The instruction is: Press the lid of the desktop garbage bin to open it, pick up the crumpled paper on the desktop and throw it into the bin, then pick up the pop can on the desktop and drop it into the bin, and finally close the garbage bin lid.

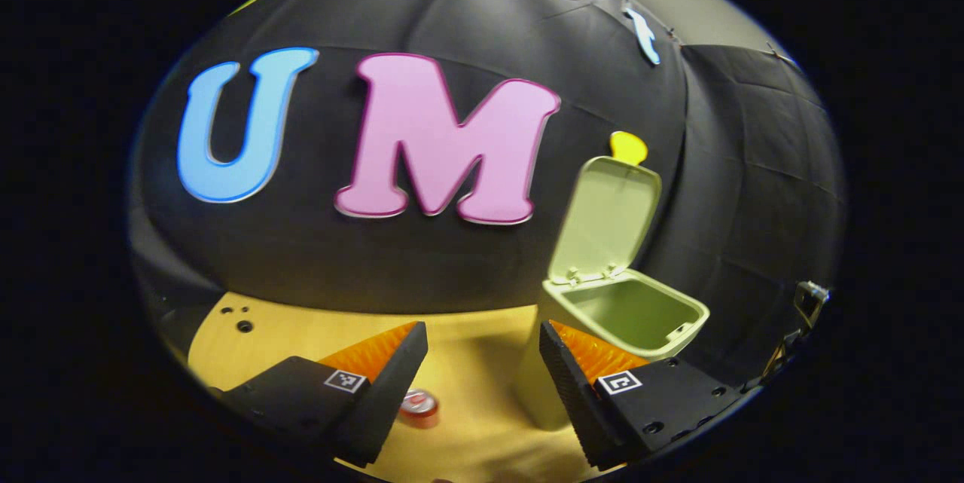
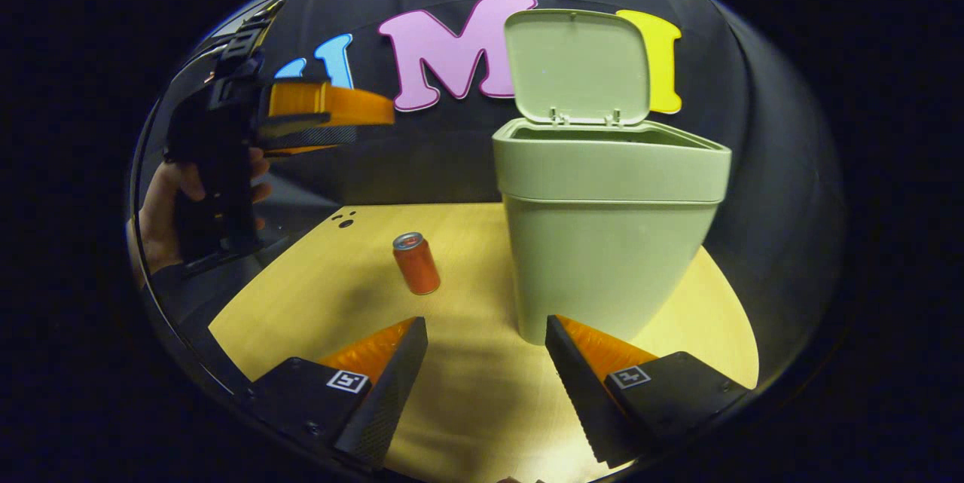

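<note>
Both grippers you are holding are showing their fingers spread with nothing between them. In the right gripper view, your hand point(image 2: 162, 215) is gripping the left gripper point(image 2: 331, 117) at far left, raised above the desktop point(image 2: 316, 294). Right of it, the pop can point(image 2: 416, 263) is standing upright on the wood, apart from the bin point(image 2: 606, 242), whose lid point(image 2: 576, 65) is standing open. The right gripper point(image 2: 486, 332) is hovering near the bin's base.

Matt smooth plastic bin point(image 2: 602, 242) and lid point(image 2: 576, 65), glossy metal can point(image 2: 416, 264), pale smooth wood table point(image 2: 467, 392), matt creased black cloth wall point(image 1: 753, 189)
</note>
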